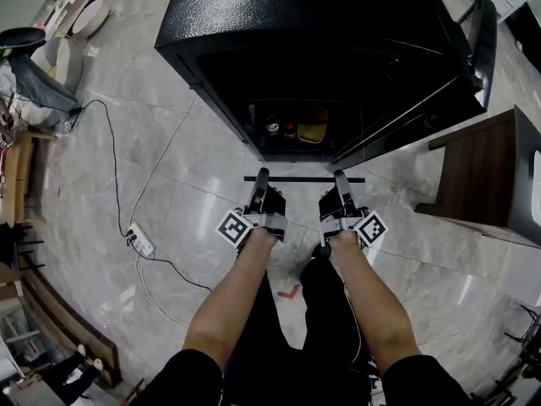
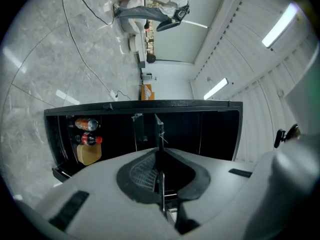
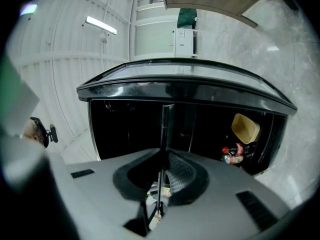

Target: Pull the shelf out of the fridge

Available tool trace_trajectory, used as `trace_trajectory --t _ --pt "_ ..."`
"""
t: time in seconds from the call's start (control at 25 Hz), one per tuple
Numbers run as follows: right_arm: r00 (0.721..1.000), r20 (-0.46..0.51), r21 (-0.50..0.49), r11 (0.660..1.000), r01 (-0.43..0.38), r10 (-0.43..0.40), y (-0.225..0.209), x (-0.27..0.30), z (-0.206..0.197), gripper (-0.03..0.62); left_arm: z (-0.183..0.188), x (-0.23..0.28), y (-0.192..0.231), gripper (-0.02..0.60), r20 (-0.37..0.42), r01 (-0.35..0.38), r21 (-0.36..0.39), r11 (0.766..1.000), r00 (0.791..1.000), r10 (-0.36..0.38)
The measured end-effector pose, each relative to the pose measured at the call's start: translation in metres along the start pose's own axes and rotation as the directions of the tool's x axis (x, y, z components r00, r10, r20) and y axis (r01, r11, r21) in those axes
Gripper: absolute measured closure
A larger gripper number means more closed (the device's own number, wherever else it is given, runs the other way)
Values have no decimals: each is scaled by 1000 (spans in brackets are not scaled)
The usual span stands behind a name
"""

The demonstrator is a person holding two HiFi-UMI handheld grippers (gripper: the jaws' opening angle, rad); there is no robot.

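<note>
First, from the head view: a black fridge (image 1: 338, 24) stands open on a grey stone floor (image 1: 169, 184), its door swung to the right. The shelf (image 1: 304, 178) shows as a thin dark bar just in front of the opening, outside the cabinet. The left gripper (image 1: 260, 176) holds it near its left end and the right gripper (image 1: 340, 176) near its right end. Deep in the opening sit two cans (image 1: 272, 128) and a yellow container (image 1: 311, 134). A white power strip (image 1: 141, 242) lies on the floor to the left, and a wooden cabinet (image 1: 482, 172) stands at the right.

Next, the left gripper view: the fingers (image 2: 142, 176) of the left gripper (image 2: 160, 156) are pressed onto the shelf (image 2: 159, 129), which is seen edge-on as a thin plate running away toward the fridge (image 2: 215, 129). The cans (image 2: 86, 124) and yellow container (image 2: 89, 154) sit at the opening's left end.

Last, the right gripper view: the fingers (image 3: 182, 176) of the right gripper (image 3: 162, 159) pinch the same thin shelf (image 3: 166, 124) in front of the fridge (image 3: 125, 129). The yellow container (image 3: 245, 127) and cans (image 3: 235, 154) are at the right.
</note>
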State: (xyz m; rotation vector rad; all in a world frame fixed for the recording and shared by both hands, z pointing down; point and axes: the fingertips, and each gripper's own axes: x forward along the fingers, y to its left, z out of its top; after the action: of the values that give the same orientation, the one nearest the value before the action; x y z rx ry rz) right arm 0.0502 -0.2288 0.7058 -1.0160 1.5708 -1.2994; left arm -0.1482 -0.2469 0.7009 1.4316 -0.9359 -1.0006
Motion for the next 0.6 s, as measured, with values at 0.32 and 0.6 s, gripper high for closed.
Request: trace_trajectory --t 0.32,0.6 --pt "1000 -8 -6 1000 -16 16 3 -9 -3 553 -3 -9 -2 548 -4 9 13 1000 1000 -9" --pt "1000 -10 -7 1000 -16 16 5 -28 -8 553 -12 -26 -5 548 -20 18 17 1000 1000 -17"
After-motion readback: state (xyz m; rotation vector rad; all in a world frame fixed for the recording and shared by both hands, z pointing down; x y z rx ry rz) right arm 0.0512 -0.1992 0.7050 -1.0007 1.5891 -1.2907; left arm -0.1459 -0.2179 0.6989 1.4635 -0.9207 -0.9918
